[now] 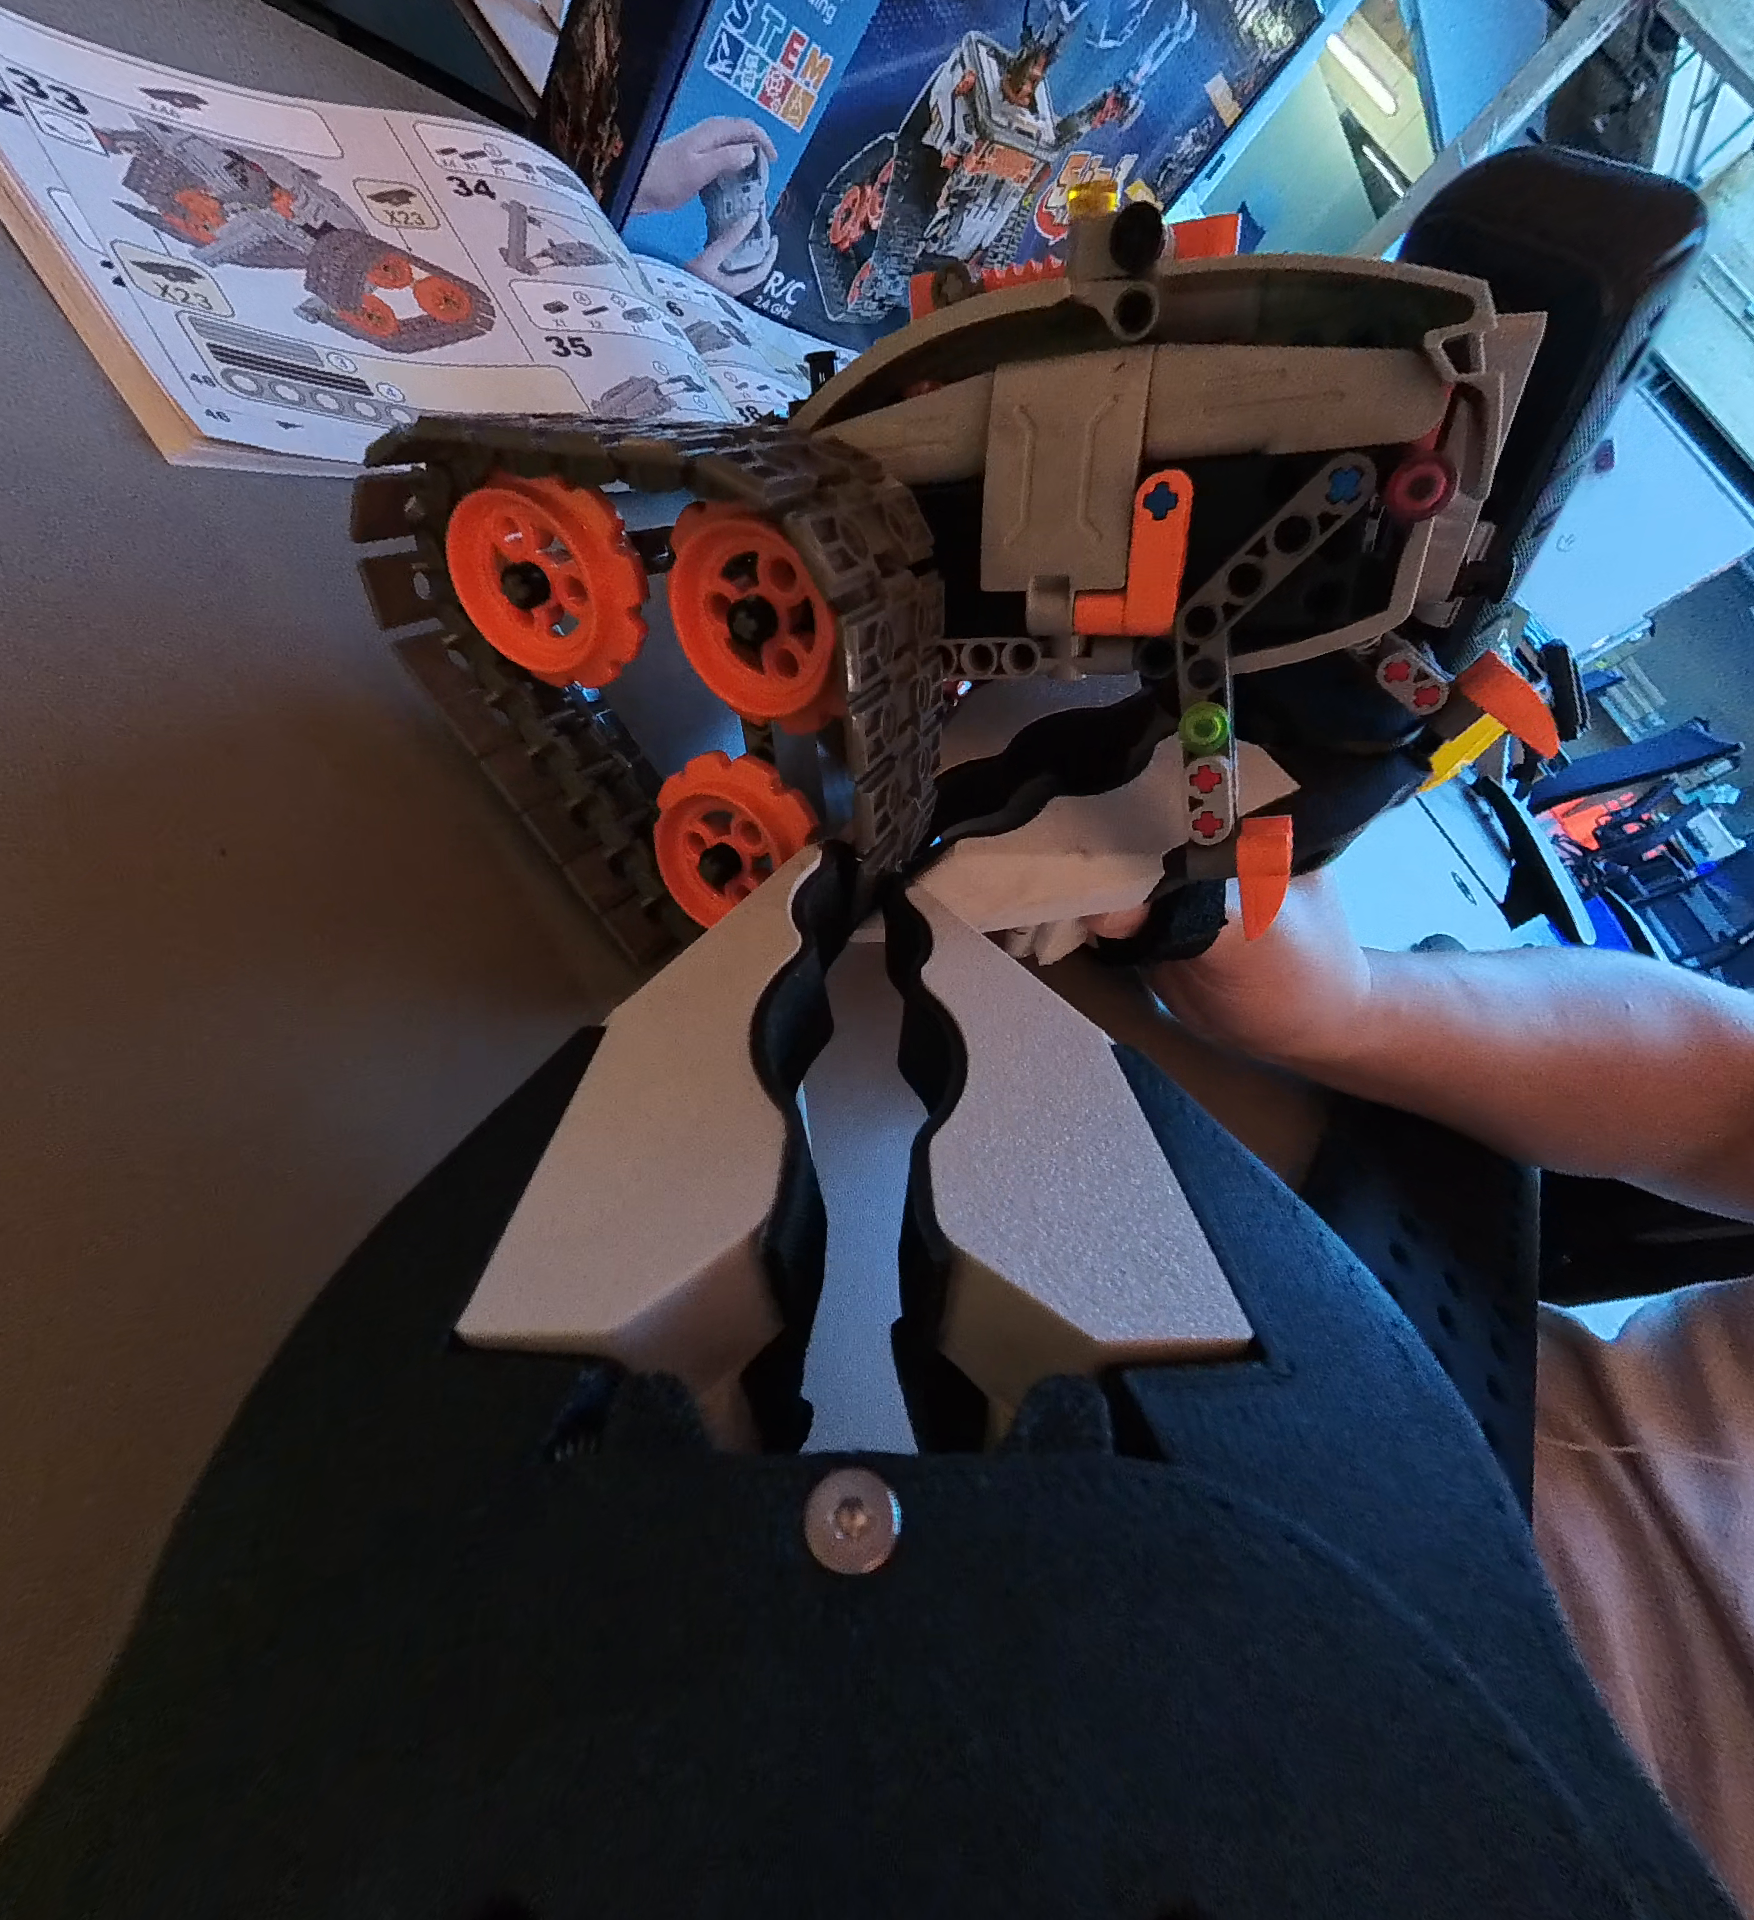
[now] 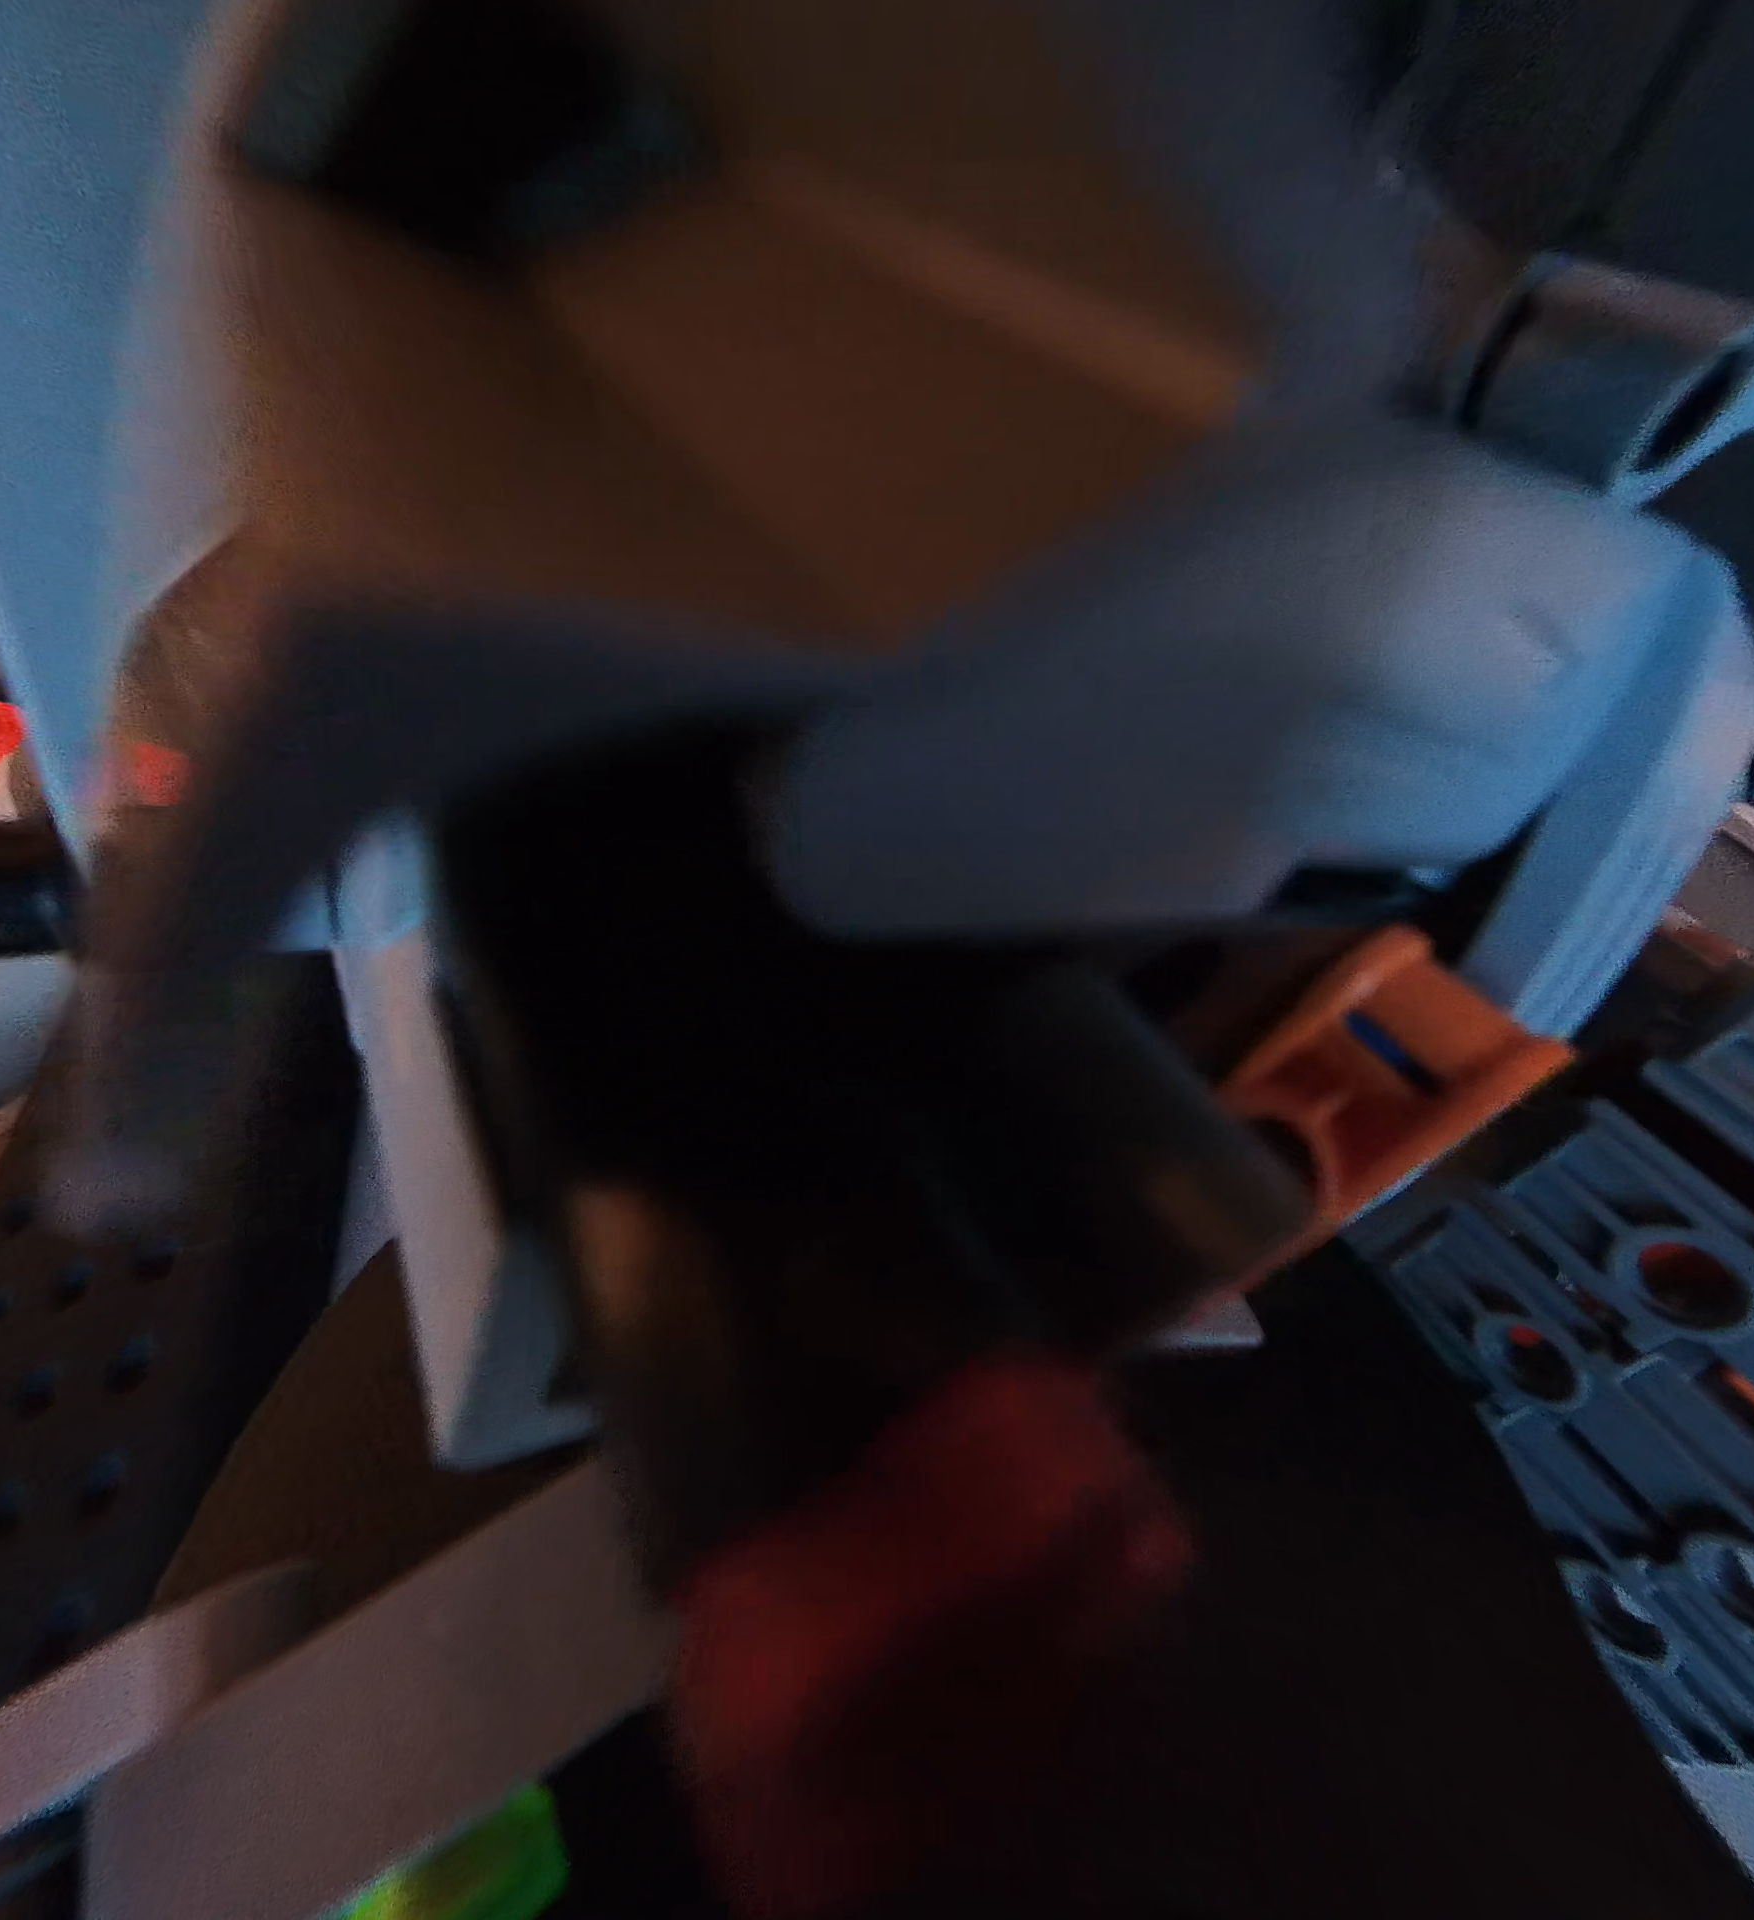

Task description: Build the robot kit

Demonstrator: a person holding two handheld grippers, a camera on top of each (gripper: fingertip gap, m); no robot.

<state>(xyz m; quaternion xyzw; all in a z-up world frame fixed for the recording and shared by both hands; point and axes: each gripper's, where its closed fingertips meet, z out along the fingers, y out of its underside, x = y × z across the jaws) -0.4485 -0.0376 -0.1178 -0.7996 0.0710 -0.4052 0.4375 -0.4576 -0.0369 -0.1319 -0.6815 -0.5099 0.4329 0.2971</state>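
Note:
A grey toy tracked vehicle [image 1: 1060, 488] with orange wheels [image 1: 540, 592] lies tipped on its side over the table. My left gripper [image 1: 865, 878] is shut with its tips pinched on the edge of the grey track [image 1: 883, 675] by the lowest wheel. One white finger [image 1: 1049, 868] of my right gripper, with a black wavy pad, lies against the vehicle's underside near a beam with green and red pins; a hand [image 1: 1268, 956] holds it. The right wrist view is badly blurred; it shows track links [image 2: 1683, 1351] and an orange piece [image 2: 1372, 1081] very close. The right jaws are hidden.
An open instruction booklet [image 1: 281, 260] lies on the brown table [image 1: 125, 831] behind the vehicle. A blue toy box [image 1: 904, 135] stands behind it. A person's forearm [image 1: 1579, 1070] crosses the right side. The left gripper's perforated black body [image 2: 42, 1403] shows in the right wrist view. Less than 4 cm separates the two grippers' tips.

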